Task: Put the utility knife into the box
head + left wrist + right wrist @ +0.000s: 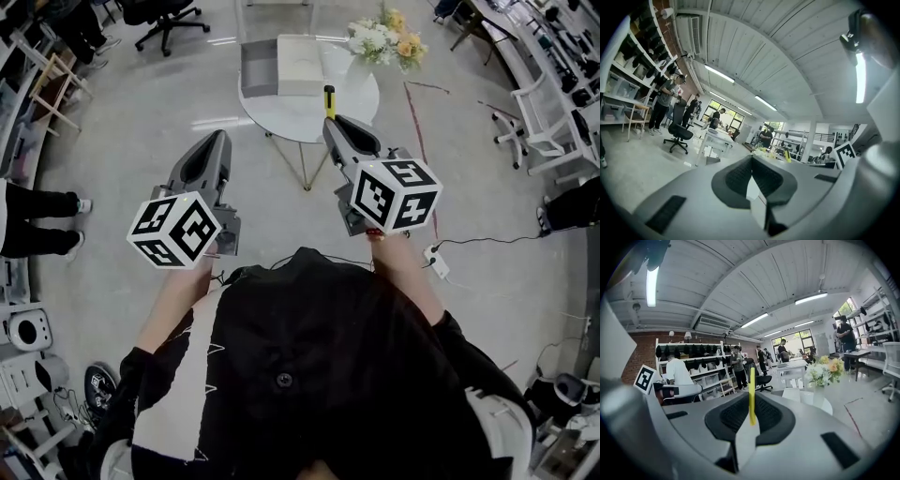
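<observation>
A yellow utility knife (329, 99) sticks up out of my right gripper (331, 122), whose jaws are shut on it. In the right gripper view the knife (751, 392) stands upright between the closed jaws. The box (298, 64) is white with a grey open side and lies on the round white table (352, 105), just beyond the knife's tip. My left gripper (221, 139) hovers over the floor, left of the table, jaws shut with nothing in them. The left gripper (751, 177) points level into the room.
A vase of flowers (384, 39) stands on the table's far right side. An office chair (169, 19) is at the back left and white chairs (548, 122) at the right. A power strip (436, 262) lies on the floor. A person (37, 220) stands at the left.
</observation>
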Demonstrator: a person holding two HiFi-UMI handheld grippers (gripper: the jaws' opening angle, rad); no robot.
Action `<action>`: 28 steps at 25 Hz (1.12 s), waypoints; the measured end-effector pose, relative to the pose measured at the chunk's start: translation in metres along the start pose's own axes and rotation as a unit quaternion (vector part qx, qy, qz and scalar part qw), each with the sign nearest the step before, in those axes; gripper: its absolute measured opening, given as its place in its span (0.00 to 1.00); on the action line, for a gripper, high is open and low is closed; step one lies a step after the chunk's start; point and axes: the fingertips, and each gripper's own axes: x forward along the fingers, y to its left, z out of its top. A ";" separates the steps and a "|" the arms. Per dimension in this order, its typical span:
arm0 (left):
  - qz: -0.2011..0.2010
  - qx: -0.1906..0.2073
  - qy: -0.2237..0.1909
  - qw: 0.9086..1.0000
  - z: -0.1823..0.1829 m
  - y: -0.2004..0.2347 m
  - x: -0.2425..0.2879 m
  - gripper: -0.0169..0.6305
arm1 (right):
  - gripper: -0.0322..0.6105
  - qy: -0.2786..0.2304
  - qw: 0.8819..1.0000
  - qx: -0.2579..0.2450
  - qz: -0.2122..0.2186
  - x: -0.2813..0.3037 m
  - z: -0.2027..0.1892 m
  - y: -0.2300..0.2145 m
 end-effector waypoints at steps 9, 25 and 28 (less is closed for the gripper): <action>0.010 -0.017 0.038 0.999 -0.038 0.032 -0.002 0.04 | 0.12 0.061 0.998 0.019 -0.010 0.018 -0.051 0.001; 0.070 -0.031 0.029 0.997 -0.011 0.126 0.061 0.04 | 0.11 0.100 0.995 0.014 0.008 0.151 -0.036 -0.054; 0.075 -0.032 0.029 0.996 -0.006 0.140 0.080 0.04 | 0.11 0.100 0.995 0.015 0.013 0.177 -0.027 -0.064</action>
